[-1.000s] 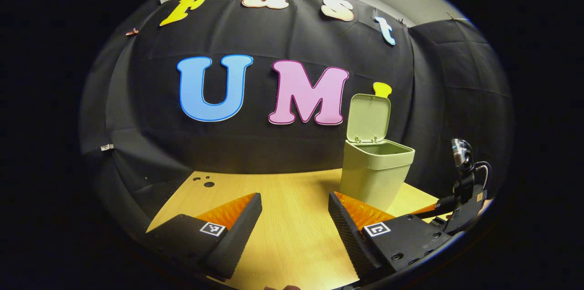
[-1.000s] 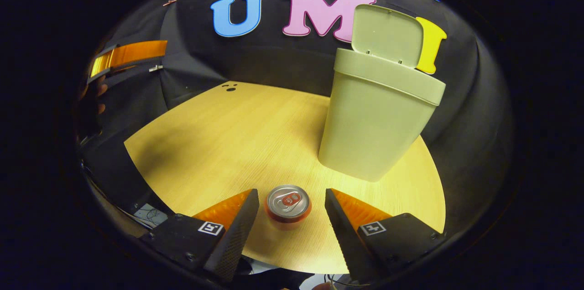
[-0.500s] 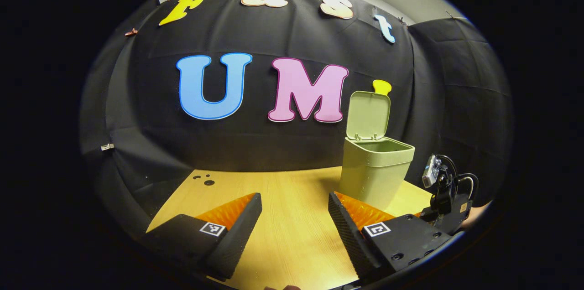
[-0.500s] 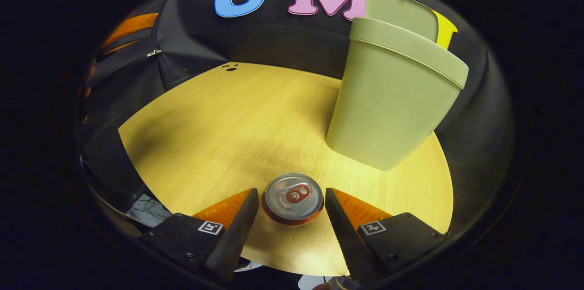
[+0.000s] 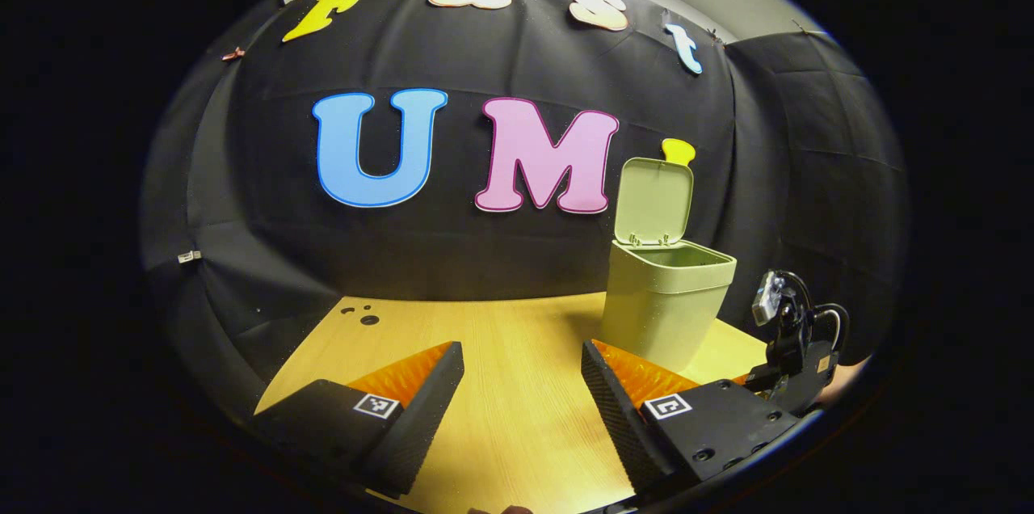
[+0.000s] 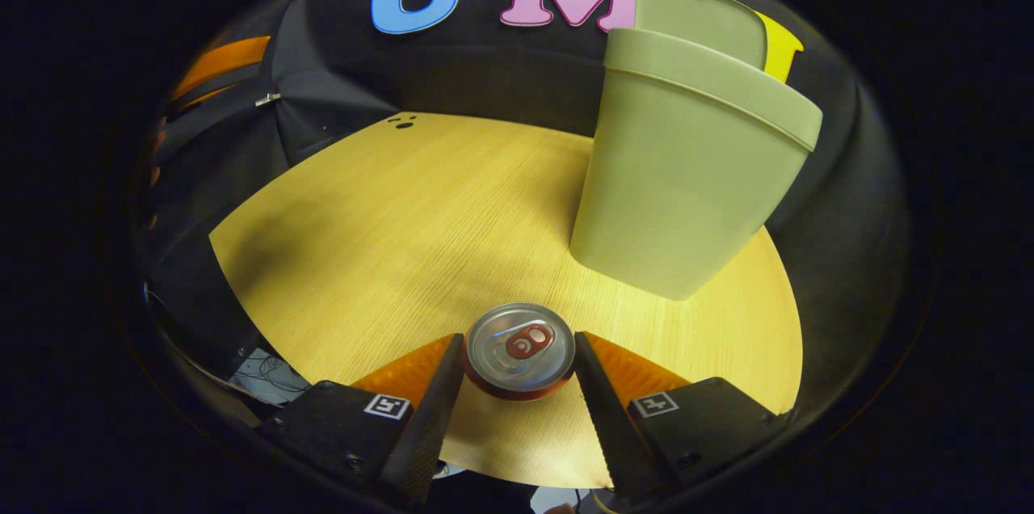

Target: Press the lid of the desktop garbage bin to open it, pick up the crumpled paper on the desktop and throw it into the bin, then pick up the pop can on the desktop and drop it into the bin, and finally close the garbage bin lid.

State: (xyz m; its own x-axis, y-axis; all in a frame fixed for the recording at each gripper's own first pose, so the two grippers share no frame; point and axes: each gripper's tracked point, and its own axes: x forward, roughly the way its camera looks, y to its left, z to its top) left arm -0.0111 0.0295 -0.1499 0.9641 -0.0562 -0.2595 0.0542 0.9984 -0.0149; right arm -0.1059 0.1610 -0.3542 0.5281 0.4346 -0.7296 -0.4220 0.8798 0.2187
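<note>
One pop can (image 6: 519,348) stands upright on the wooden table (image 6: 388,239), near the front edge, with the fingers of the right gripper (image 6: 519,368) set close against its two sides; whether they are pressing on it cannot be told. Just beyond and to the right stands one green bin (image 6: 687,174), its lid (image 5: 654,200) raised. The left gripper (image 5: 522,385) hangs over bare table, fingers apart and holding nothing. No writing on the can is readable.
</note>
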